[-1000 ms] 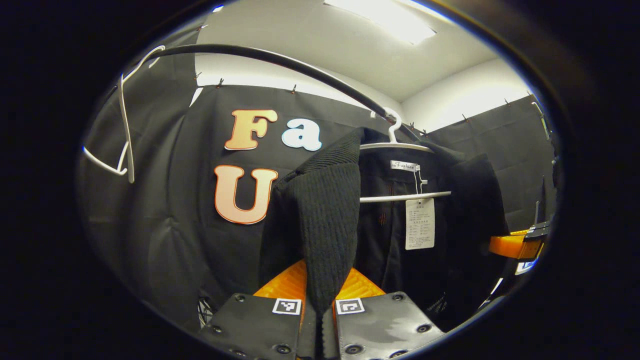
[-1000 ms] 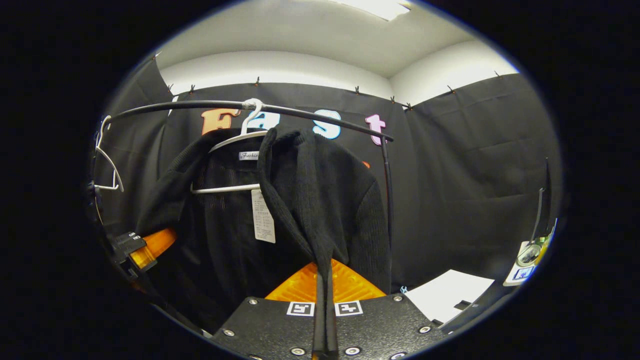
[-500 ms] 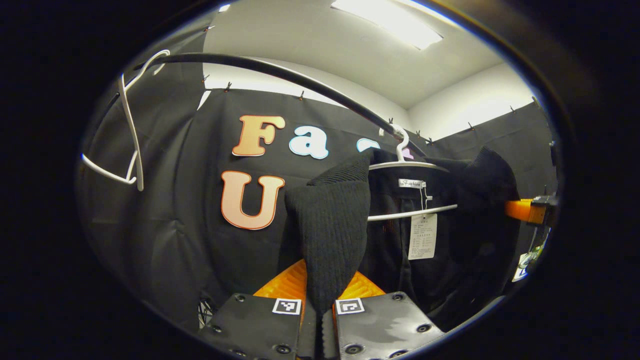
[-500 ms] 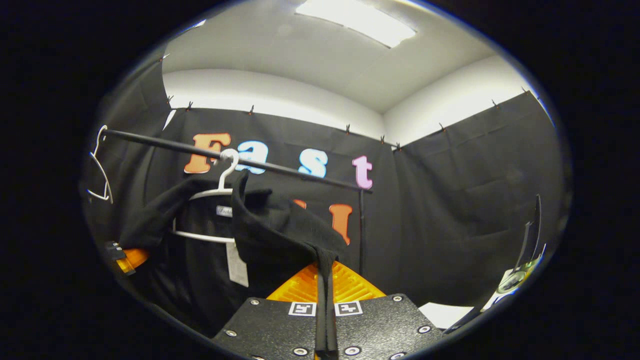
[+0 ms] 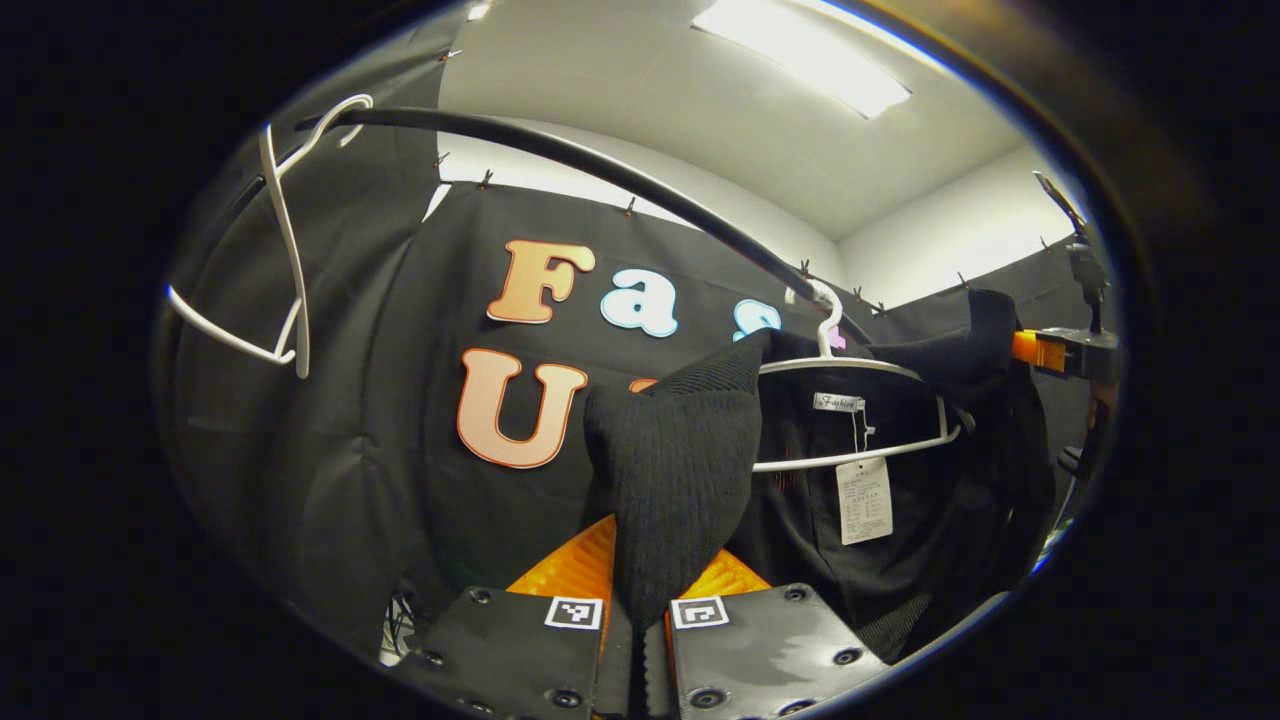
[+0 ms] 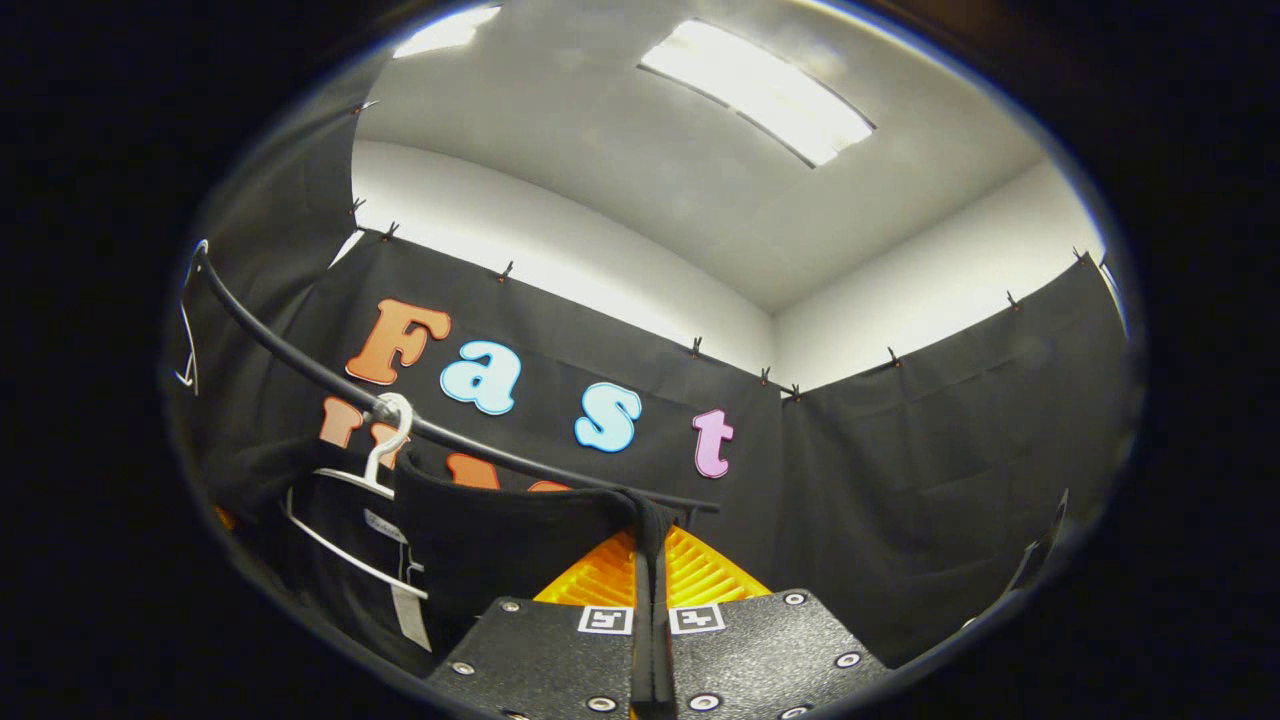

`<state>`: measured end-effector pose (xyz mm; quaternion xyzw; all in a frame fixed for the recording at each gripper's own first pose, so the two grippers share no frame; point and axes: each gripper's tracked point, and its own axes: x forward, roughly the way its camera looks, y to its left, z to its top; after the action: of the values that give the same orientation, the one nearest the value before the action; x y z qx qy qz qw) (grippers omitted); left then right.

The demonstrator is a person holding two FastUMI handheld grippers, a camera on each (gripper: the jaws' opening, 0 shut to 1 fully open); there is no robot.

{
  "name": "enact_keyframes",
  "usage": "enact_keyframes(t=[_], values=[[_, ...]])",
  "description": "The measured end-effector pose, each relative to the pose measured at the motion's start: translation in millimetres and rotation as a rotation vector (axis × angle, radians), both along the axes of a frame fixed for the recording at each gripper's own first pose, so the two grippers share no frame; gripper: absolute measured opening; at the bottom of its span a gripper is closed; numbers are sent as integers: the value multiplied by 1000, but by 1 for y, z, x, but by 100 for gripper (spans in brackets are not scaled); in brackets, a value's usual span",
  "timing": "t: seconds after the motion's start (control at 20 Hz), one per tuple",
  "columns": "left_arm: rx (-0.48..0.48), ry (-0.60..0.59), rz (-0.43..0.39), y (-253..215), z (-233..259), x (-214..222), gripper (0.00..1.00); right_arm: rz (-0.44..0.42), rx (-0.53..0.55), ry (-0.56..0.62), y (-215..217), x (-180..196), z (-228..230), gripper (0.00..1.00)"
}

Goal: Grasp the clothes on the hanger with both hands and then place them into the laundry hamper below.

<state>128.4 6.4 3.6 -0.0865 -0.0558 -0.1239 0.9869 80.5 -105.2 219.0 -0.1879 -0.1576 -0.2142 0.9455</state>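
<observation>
A black knitted cardigan (image 5: 680, 470) hangs on a white hanger (image 5: 850, 455) hooked over the black rail (image 5: 600, 175). My left gripper (image 5: 640, 610) is shut on the cardigan's left front edge, which rises between its orange fingers. In the right gripper view my right gripper (image 6: 652, 610) is shut on the cardigan's other edge (image 6: 520, 525), lifted to about rail height, with the hanger (image 6: 350, 480) at the lower left. The right gripper (image 5: 1050, 350) appears at the far right of the left gripper view, holding the black fabric up. A paper tag (image 5: 865, 500) dangles inside the collar.
An empty white hanger (image 5: 285, 280) hangs at the left end of the rail. Black cloth walls close in behind and to the right, under a white ceiling with a light panel (image 6: 755, 90).
The right gripper has risen and tilted upward, pulling its side of the cardigan up off the hanger's shoulder. The left gripper has shifted slightly, still holding its edge.
</observation>
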Motion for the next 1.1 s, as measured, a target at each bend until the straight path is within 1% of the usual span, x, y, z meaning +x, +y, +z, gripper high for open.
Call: enact_keyframes(t=[0.05, 0.1, 0.15, 0.25, 0.4, 0.5, 0.6, 0.8, 0.95, 1.1], values=[[-4, -3, 2, 1, 1, 0, 11, 0, 3, 10, -8, 9, 6, 0], [-7, -6, 4, 1, 2, 0, 14, 9, 8, 17, -13, 16, 9, 0], [-8, -6, 9, 1, 3, -1, 11, 19, 8, 25, -19, 29, 15, 0], [-17, -8, 7, -1, 4, -2, 11, 24, 22, 46, -42, 51, 20, 0], [-31, -21, 3, -2, 9, -3, 11, 41, 97, 104, -74, 82, 2, 0], [-30, -27, 5, -1, 11, -3, 12, 34, 143, 154, -94, 95, -29, 0], [-33, -35, 43, 6, 13, -3, 12, 20, 156, 201, -100, 95, -59, 0], [-13, -27, 30, -2, 12, 2, 12, 27, 189, 267, -96, 88, -107, 0], [-23, -34, 5, -12, 9, 15, 11, 57, 207, 308, -80, 81, -136, 0], [-5, -57, 25, -10, 14, 29, 12, 92, 230, 301, -57, 65, -150, 0]])
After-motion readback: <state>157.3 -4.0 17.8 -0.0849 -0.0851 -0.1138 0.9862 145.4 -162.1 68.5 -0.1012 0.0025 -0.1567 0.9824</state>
